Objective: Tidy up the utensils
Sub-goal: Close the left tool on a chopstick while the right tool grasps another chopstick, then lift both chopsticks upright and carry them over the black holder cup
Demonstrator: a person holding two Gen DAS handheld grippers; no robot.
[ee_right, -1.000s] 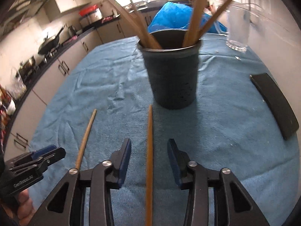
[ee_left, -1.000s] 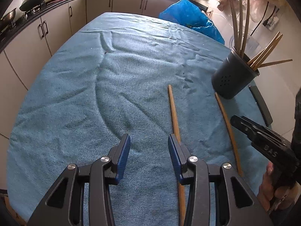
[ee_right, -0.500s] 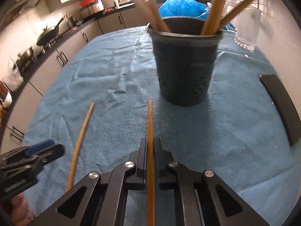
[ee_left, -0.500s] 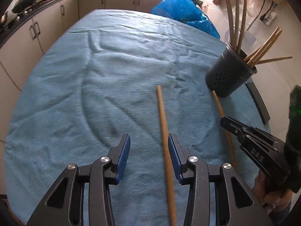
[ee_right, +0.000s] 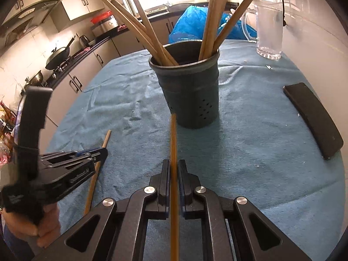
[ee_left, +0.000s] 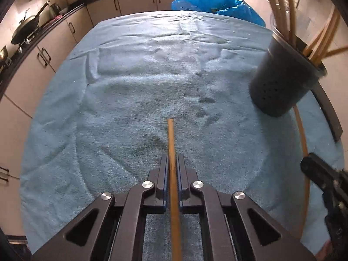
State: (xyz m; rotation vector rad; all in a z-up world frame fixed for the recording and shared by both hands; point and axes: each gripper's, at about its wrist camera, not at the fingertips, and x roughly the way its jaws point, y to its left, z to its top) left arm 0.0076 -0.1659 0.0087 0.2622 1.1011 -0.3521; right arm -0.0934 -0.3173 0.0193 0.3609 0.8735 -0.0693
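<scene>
My left gripper point(ee_left: 172, 158) is shut on a wooden chopstick point(ee_left: 171, 139) that points forward over the blue cloth. My right gripper point(ee_right: 173, 163) is shut on a second wooden chopstick point(ee_right: 173, 134) whose tip reaches the foot of the dark perforated utensil holder point(ee_right: 191, 95). The holder stands upright with several wooden sticks in it and also shows at the right of the left wrist view point(ee_left: 285, 80). The left gripper point(ee_right: 95, 154) and its chopstick point(ee_right: 104, 143) show at the left of the right wrist view. The right gripper's chopstick point(ee_left: 301, 130) shows at the right of the left wrist view.
A blue cloth point(ee_left: 134, 82) covers the table. A black flat object point(ee_right: 313, 117) lies at the right edge. A glass jug point(ee_right: 268, 28) and a blue plastic bag point(ee_right: 195, 24) stand at the back. Kitchen counters with pans point(ee_left: 24, 28) run along the left.
My left gripper moved over the left chopstick and shut on it. My right gripper shut on the right chopstick half a second ago and still holds it.
</scene>
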